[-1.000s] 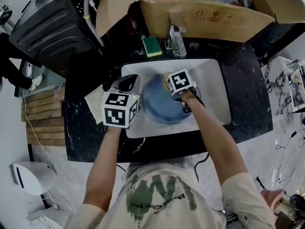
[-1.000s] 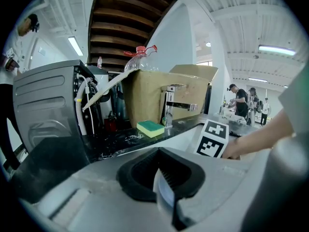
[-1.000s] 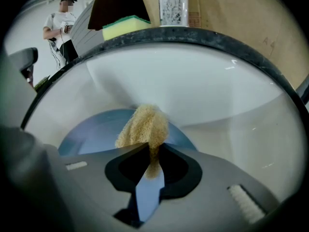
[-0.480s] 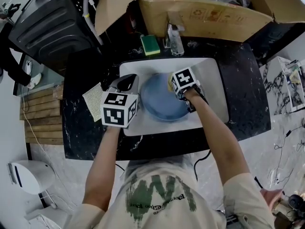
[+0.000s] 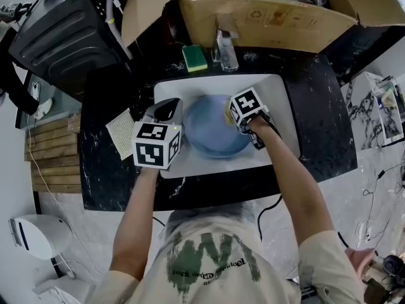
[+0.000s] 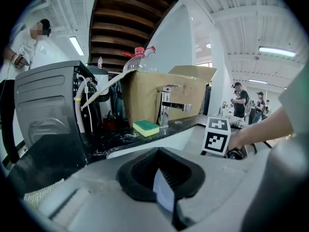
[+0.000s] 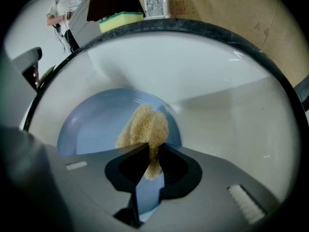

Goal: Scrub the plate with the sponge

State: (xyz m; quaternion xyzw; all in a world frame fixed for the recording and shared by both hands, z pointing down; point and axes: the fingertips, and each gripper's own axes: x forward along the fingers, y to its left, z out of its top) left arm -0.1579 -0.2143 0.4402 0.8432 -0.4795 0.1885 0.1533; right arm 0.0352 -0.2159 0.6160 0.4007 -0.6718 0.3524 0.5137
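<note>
Rub in small rounds w/ soft press, no slipping. Right tool (image 7: 149,164) pinched shut on sponge (image 7: 145,129): tan, rough, squishy, near 1 o'clock on plate (image 5: 212,135). Left tool (image 6: 164,190) clamped on plate rim at approx 10. Plate blue, round & smooth, lying in white sink (image 5: 278,100).

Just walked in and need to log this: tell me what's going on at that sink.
A person stands at a white sink with a hand-held gripper in each hand. The left hand-held gripper is clamped on the rim of a blue plate, steadying it in the basin. The right hand-held gripper pinches a tan sponge and holds it against the plate's face. A green sponge lies unused on the counter beside the faucet.
</note>
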